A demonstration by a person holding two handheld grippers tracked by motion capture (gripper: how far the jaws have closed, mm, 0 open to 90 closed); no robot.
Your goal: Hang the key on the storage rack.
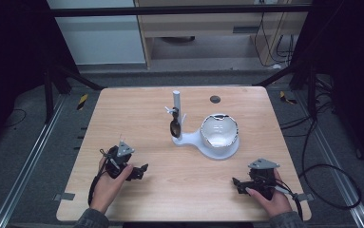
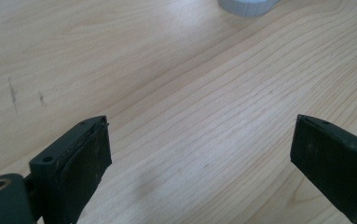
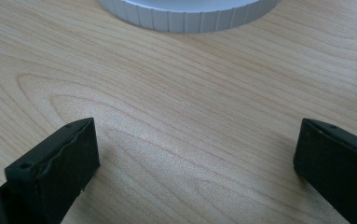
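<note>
Both claws rest low over the bench, each held in a hand near the front edge. Left claw [image 1: 141,170] sits at the front left, its jaws pointing toward the middle; right claw [image 1: 237,183] sits at the front right, pointing left. Each gripper view shows its own two black jaws spread wide with bare wood between them, gripping nothing.

From the high view, a white stand [image 1: 203,141] sits at mid-bench, between and beyond the claws and well apart from both. It has a round base carrying a shiny bowl [image 1: 219,129], and an upright post [image 1: 177,105] at its left with a dark piece [image 1: 174,127] hanging beside it. Neither gripper view takes in post or bowl: the left one catches a sliver of the white base [image 2: 248,5] at its top edge, the right one a ribbed white rim [image 3: 190,14].

Pale wood bench [image 1: 137,114], grain clear, with a dark round hole [image 1: 215,99] near its far edge. Grey floor lies around it, with black frame bars and loose cables at the right.
</note>
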